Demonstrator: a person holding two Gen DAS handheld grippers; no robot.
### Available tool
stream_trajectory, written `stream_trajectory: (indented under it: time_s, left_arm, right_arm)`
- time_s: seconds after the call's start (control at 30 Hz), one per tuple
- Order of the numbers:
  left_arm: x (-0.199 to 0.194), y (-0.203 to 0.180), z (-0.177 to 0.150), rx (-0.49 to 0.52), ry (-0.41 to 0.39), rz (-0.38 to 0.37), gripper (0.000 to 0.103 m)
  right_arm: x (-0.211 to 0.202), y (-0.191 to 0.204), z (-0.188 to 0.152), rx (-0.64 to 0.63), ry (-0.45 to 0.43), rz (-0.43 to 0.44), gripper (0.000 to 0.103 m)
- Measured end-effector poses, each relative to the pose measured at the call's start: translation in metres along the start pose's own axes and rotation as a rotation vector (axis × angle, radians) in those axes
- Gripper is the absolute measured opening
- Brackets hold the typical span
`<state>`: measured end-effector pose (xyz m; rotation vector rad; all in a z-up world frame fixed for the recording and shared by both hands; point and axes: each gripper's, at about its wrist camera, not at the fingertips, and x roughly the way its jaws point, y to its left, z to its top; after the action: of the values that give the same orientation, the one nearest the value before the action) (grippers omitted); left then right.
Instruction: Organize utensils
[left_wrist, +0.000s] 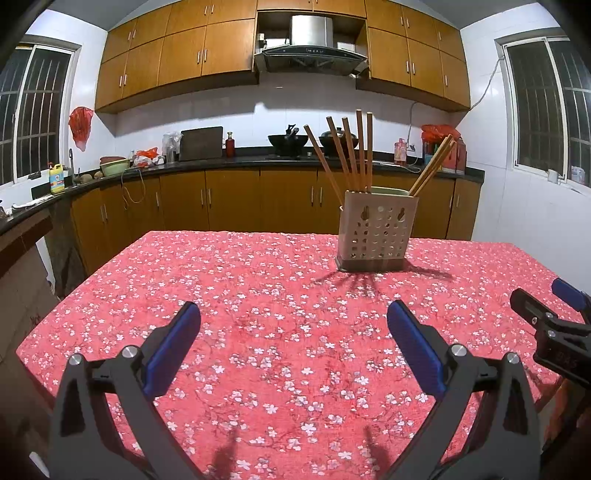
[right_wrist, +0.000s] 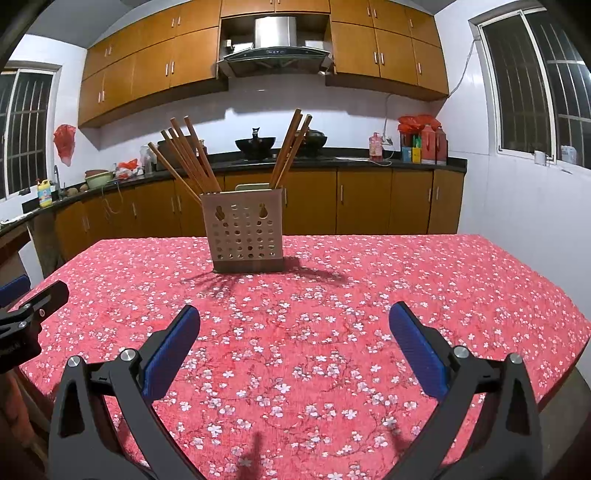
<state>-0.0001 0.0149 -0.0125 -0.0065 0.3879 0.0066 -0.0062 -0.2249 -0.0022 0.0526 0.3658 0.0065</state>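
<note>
A beige perforated utensil holder stands upright on the far half of the table. Several wooden chopsticks lean in its left compartment, and a few more chopsticks lean in its right one. My left gripper hangs open over the near tablecloth with nothing between its blue pads. My right gripper is open too, also empty, well short of the holder. Each gripper shows at the other view's edge: right gripper, left gripper.
The table wears a red floral cloth. Behind it runs a black kitchen counter with woks, bottles and bowls, above brown cabinets. Windows flank both sides.
</note>
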Motion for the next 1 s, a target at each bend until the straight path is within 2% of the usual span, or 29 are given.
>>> stream_trajectory:
  time_s: [1.0]
  left_arm:
    - [0.0002, -0.0031, 0.0000, -0.002, 0.003, 0.002, 0.099]
  right_arm:
    - [0.0014, -0.0005, -0.0010, 0.005, 0.005, 0.002, 0.101]
